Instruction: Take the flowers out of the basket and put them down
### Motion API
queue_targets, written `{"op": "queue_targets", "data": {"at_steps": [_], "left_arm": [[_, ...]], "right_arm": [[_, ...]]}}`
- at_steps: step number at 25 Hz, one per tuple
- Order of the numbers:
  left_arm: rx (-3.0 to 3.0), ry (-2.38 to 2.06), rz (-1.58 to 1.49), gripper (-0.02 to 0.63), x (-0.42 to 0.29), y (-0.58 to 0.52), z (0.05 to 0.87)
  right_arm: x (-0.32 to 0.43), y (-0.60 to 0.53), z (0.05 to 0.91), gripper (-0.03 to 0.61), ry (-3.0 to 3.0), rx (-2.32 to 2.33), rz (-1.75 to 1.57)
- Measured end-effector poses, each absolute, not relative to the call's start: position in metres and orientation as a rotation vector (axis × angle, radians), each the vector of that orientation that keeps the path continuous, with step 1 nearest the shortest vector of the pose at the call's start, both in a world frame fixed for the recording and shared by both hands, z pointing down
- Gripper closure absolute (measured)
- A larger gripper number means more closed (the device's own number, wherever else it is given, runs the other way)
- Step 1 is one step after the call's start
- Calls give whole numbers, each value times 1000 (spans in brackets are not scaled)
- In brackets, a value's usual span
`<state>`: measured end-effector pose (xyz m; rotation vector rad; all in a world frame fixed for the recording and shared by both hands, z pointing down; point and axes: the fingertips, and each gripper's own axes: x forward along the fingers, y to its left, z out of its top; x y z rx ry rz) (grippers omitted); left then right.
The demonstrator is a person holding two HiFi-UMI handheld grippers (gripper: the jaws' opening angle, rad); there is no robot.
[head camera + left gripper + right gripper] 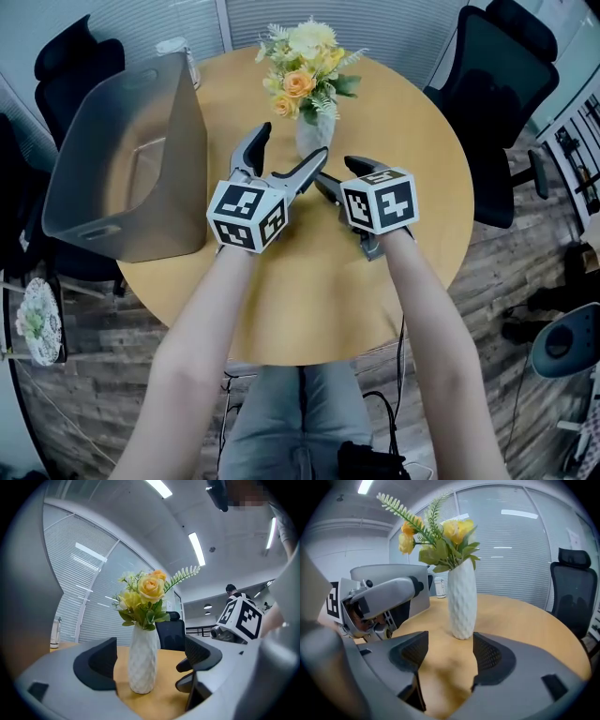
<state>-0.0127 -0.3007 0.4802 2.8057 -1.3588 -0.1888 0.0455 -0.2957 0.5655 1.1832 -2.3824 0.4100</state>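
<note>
Yellow and orange flowers (305, 66) stand upright in a white textured vase (311, 131) on the round wooden table (412, 159), outside the grey basket (183, 141) at the left. My left gripper (291, 142) is open; in the left gripper view the vase (142, 660) stands between the spread jaws of the left gripper (150, 656), touching neither pad. My right gripper (339, 173) is open too, just right of the left one. In the right gripper view the vase (461, 602) sits just past the fingertips of the right gripper (450, 651), with nothing between them.
The basket stands tall along the table's left side, its open side facing the middle. A small white container (178, 47) sits at the far table edge. Black office chairs (497, 103) flank the table at the back right and back left (66, 66).
</note>
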Motion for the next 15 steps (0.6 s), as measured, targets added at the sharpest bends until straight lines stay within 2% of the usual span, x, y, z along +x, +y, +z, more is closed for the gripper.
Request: {"op": "queue_targets", "data": {"at_steps": [10, 15], "left_arm": [[2766, -1312, -158, 178, -18, -277, 461], [2748, -1294, -151, 179, -18, -268, 446]], "right_arm": [[38, -266, 519, 276, -2446, 1140, 466], [48, -259, 496, 379, -2461, 1205, 515]]}}
